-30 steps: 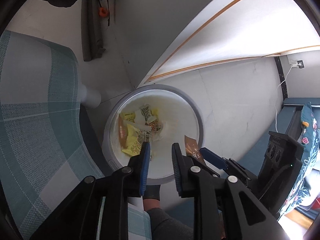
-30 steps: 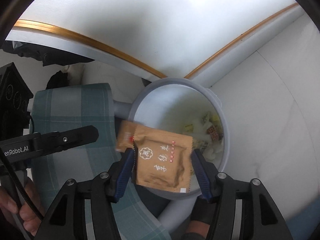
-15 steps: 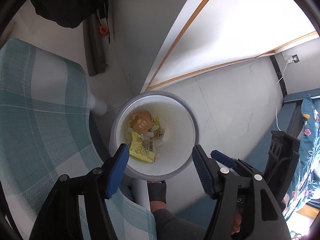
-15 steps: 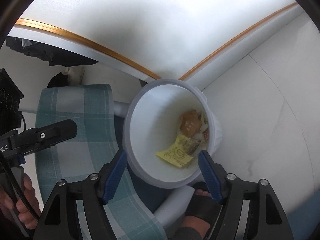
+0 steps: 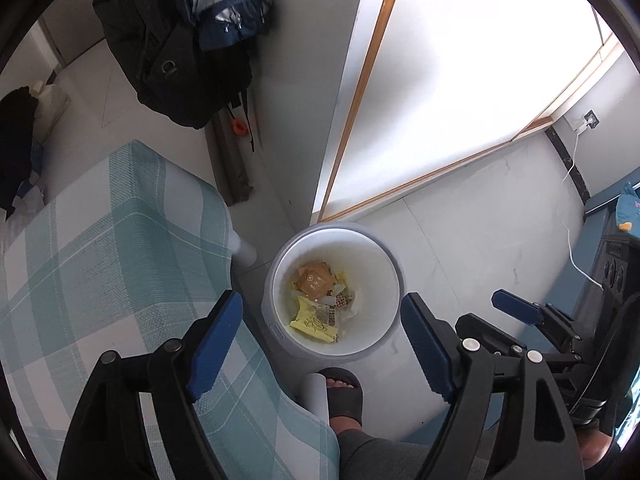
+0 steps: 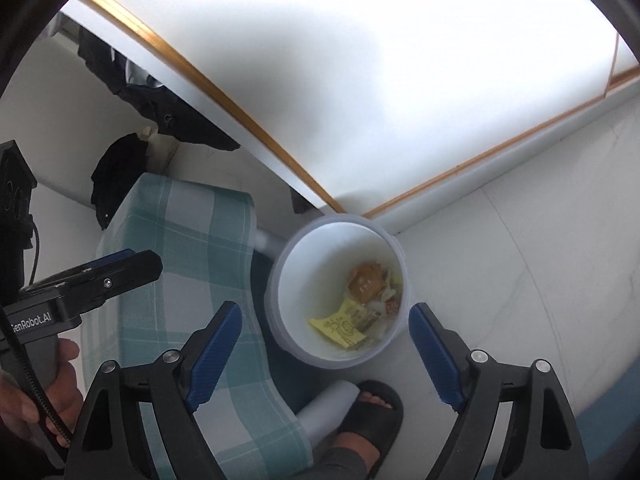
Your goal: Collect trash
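Note:
A white trash bin (image 5: 376,252) stands on the floor beside the table, also in the right wrist view (image 6: 320,256). Inside lie a brown packet (image 5: 314,282) (image 6: 364,282), a yellow wrapper (image 5: 312,320) (image 6: 340,326) and other scraps. My left gripper (image 5: 322,344) is open and empty, high above the bin. My right gripper (image 6: 324,350) is open and empty, also high above the bin. The right gripper shows in the left wrist view (image 5: 520,312), and the left gripper in the right wrist view (image 6: 100,276).
A table with a teal checked cloth (image 5: 100,248) (image 6: 188,240) stands left of the bin. The person's sandalled foot (image 5: 344,392) (image 6: 372,404) is just below the bin. Dark coats (image 5: 172,56) hang at the wall. A white cable (image 5: 572,216) runs along the right.
The right gripper opened and dropped the brown packet into the bin. The left gripper opened too. Both grippers have risen away from the bin.

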Tool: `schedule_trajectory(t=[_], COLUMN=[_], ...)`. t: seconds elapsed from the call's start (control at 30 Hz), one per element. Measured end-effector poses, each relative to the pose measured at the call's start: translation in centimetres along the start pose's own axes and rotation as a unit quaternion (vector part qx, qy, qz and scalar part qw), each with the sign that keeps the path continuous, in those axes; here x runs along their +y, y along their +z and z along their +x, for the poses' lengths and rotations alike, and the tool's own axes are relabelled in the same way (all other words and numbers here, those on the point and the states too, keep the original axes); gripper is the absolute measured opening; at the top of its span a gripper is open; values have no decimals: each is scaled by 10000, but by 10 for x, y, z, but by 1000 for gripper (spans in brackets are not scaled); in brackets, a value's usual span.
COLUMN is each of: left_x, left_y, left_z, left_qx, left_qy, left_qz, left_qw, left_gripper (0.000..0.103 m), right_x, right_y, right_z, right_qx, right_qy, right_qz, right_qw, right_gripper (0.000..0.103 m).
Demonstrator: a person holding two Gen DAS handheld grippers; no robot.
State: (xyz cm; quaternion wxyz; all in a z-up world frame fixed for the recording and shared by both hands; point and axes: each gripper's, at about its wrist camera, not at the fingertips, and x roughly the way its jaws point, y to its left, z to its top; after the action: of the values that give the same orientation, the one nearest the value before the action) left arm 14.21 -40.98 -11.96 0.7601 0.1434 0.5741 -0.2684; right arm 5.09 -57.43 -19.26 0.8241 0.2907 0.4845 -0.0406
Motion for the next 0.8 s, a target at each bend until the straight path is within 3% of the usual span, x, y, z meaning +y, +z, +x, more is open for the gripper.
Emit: schedule_trajectory(t=[0.27, 0.8], left_x=[2, 3], left_y=[-10, -14], left_z=[-16, -16], left_qx=[-155, -150], left_qy=[144, 72], left_qz=[29, -97], left_qw=[9998, 9998], left_gripper=[79, 79], right_x=[17, 19], right_y=[1, -2], right_z=[-26, -35], right_qx=[-212, -234], right_qy=[-80, -150], right_qz=[-176, -209], right_qw=[9996, 9994], right_gripper=[86, 86])
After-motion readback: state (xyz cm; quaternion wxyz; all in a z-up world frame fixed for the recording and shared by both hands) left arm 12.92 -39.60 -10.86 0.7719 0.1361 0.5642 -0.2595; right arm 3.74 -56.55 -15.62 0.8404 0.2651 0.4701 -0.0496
